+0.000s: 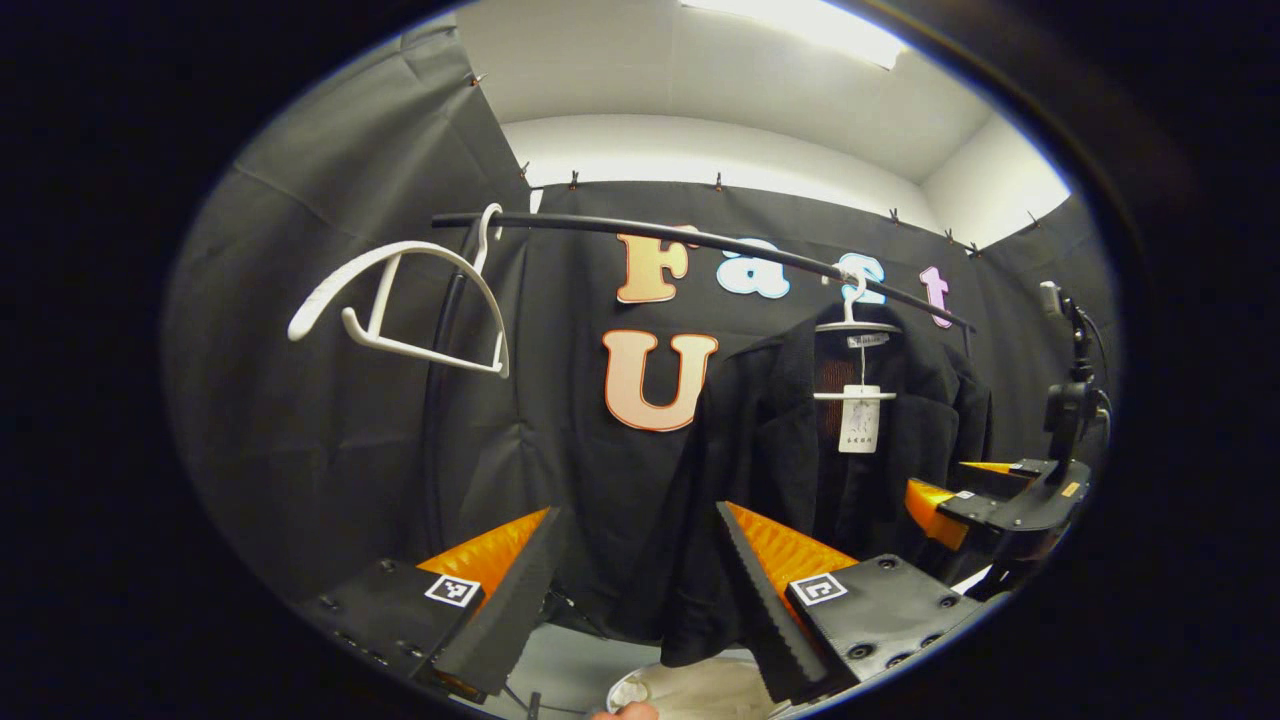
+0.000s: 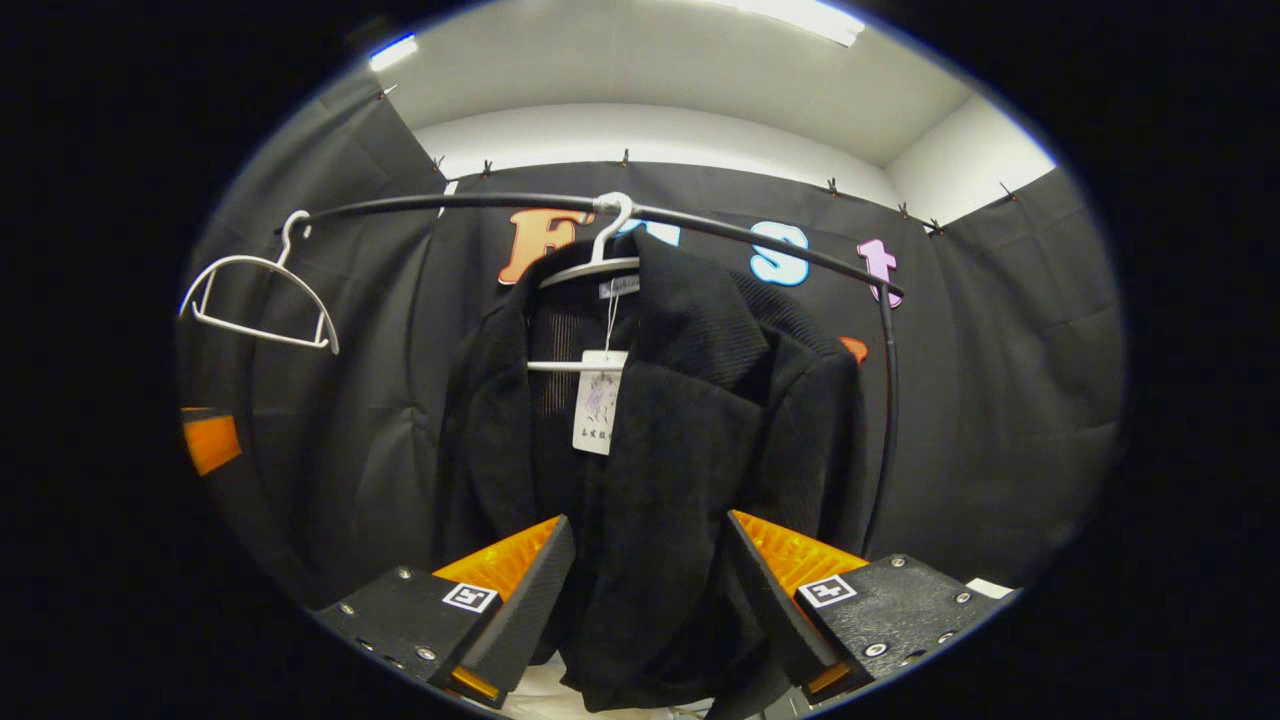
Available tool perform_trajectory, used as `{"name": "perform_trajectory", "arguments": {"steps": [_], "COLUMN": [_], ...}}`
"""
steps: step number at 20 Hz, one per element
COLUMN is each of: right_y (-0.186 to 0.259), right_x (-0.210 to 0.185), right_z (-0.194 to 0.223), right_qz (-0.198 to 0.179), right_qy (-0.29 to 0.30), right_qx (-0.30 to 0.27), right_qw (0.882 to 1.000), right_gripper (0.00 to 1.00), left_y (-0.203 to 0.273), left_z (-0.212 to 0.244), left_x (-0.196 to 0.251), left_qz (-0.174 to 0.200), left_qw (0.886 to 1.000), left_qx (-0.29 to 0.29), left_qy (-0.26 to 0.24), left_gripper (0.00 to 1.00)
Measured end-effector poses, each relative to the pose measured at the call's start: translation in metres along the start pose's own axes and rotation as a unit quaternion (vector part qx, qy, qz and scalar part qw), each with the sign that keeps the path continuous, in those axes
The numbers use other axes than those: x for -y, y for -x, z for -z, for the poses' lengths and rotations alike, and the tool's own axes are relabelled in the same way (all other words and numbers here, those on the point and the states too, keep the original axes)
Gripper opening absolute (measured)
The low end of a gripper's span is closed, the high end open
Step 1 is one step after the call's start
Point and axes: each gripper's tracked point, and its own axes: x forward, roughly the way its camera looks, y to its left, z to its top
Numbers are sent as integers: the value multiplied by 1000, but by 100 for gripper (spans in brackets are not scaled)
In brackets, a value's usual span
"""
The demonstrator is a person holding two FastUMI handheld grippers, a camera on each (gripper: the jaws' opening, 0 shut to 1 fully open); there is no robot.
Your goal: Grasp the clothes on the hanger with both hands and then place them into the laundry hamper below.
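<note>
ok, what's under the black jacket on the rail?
Below the black jacket hem, the left gripper view shows a pale rim, likely the hamper. Its inside is hidden by the jacket and the left gripper. The right gripper is open before the jacket.

The paper tag (image 2: 598,402) on the black jacket (image 2: 690,420) carries print too small to read.

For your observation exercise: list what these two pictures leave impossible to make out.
- Hamper: left gripper view, cut off by the bottom edge and hidden behind the jacket hem.
- Tag print: right gripper view, too small.
- Jacket's far sleeve: right gripper view, hidden behind its own front.
</note>
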Motion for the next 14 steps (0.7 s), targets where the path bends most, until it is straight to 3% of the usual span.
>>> {"name": "perform_trajectory", "arguments": {"steps": [5,7,9,10,11,12,13,14], "right_y": [-48,-56,-62,-64,-67,-68,-69,-68], "right_x": [0,6,13,17,20,26,31,37], "right_z": [34,41,44,44,46,46,47,47], "right_qz": [63,91,111,119,120,127,130,133], "right_qy": [-10,11,29,32,31,28,26,27], "right_qx": [-40,-45,-46,-46,-45,-46,-48,-50], "right_qw": [997,995,992,991,991,990,990,990], "right_gripper": [94,94,94,94,88,92,83,74], "left_y": [6,12,15,17,17,17,16,14], "left_z": [7,10,12,13,15,16,17,17], "left_x": [-12,-21,-30,-36,-42,-48,-52,-56], "left_qz": [1,1,6,8,10,13,15,18], "left_qw": [1000,1000,1000,1000,1000,1000,1000,999], "left_qx": [-7,-12,-18,-20,-23,-24,-25,-25], "left_qy": [-11,-17,-15,-13,-11,-10,-10,-12], "left_gripper": [100,95,93,100,97,97,100,96]}}
